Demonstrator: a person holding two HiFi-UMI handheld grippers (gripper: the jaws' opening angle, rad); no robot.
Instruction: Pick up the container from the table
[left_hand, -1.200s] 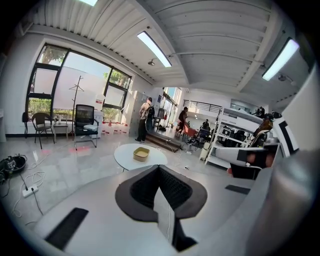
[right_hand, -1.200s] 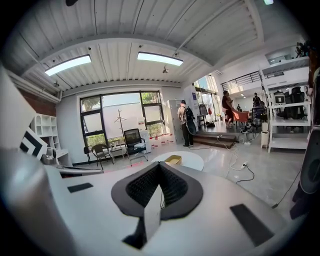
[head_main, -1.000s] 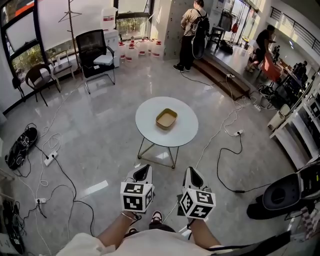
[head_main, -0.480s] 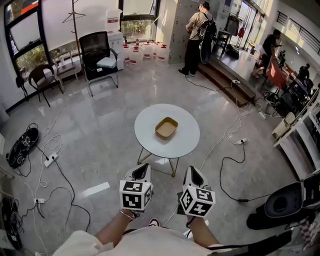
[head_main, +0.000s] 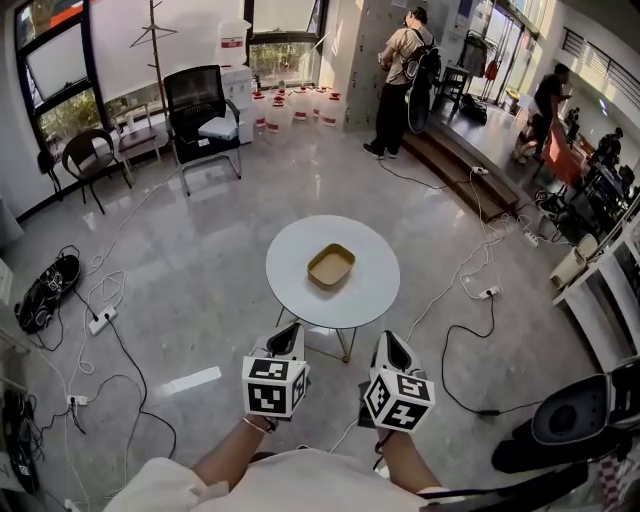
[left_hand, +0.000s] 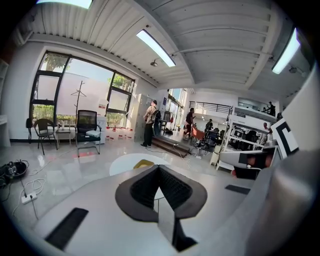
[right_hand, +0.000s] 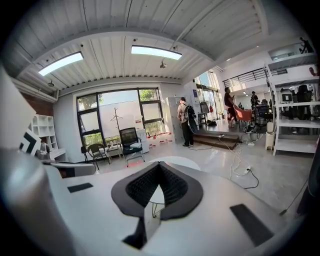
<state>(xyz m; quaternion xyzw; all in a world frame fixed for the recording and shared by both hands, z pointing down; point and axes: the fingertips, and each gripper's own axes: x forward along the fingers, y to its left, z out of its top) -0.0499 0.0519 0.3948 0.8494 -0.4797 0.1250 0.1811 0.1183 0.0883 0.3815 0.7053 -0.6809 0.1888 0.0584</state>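
A shallow tan container (head_main: 331, 266) lies in the middle of a round white table (head_main: 363, 297) on thin metal legs. Both grippers hang over the floor short of the table's near edge, apart from it. My left gripper (head_main: 290, 333) is shut and holds nothing, its tip pointing at the table. My right gripper (head_main: 388, 342) is also shut and holds nothing. In the left gripper view the jaws (left_hand: 159, 167) meet at their tip, with the container (left_hand: 144, 163) and the table (left_hand: 124, 163) just beyond. In the right gripper view the gripper (right_hand: 159, 165) is shut in front of the table (right_hand: 176, 161).
Cables (head_main: 125, 345) and a power strip (head_main: 100, 320) lie on the floor at left; more cables (head_main: 470, 300) run at right. A black office chair (head_main: 203, 112) and a brown chair (head_main: 88, 152) stand at the back left. People (head_main: 405, 75) stand by a raised step (head_main: 470, 185).
In the head view the table and container have shifted lower, nearer the grippers. Both grippers stay shut, side by side, at about the same place in the frame.
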